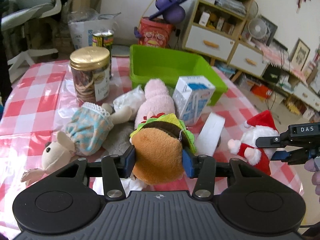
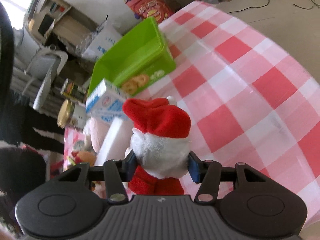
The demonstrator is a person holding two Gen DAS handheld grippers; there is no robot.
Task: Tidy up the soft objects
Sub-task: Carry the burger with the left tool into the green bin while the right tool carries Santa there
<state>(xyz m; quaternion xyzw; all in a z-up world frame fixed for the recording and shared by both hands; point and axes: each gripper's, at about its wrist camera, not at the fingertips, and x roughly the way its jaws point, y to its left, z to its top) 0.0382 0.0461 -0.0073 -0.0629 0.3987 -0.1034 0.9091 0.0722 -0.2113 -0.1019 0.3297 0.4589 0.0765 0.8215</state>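
My left gripper (image 1: 159, 160) is shut on a plush hamburger (image 1: 160, 150) near the table's front. My right gripper (image 2: 161, 166) is shut on a Santa plush (image 2: 160, 140), which also shows in the left wrist view (image 1: 254, 140) at the right, with the right gripper's fingers (image 1: 268, 140) on it. A green bin (image 1: 170, 68) stands behind the pile; it also shows in the right wrist view (image 2: 132, 60). A pink plush (image 1: 156, 100) and a doll in a blue dress (image 1: 84, 130) lie on the checkered table (image 1: 40, 92).
A milk carton (image 1: 192, 98), a white foam block (image 1: 210, 134), a white plastic bag (image 1: 130, 100) and a gold-lidded cookie jar (image 1: 91, 74) stand among the toys. A can (image 1: 103, 40) is behind the jar. Shelves (image 1: 220, 20) and a chair (image 1: 30, 10) lie beyond the table.
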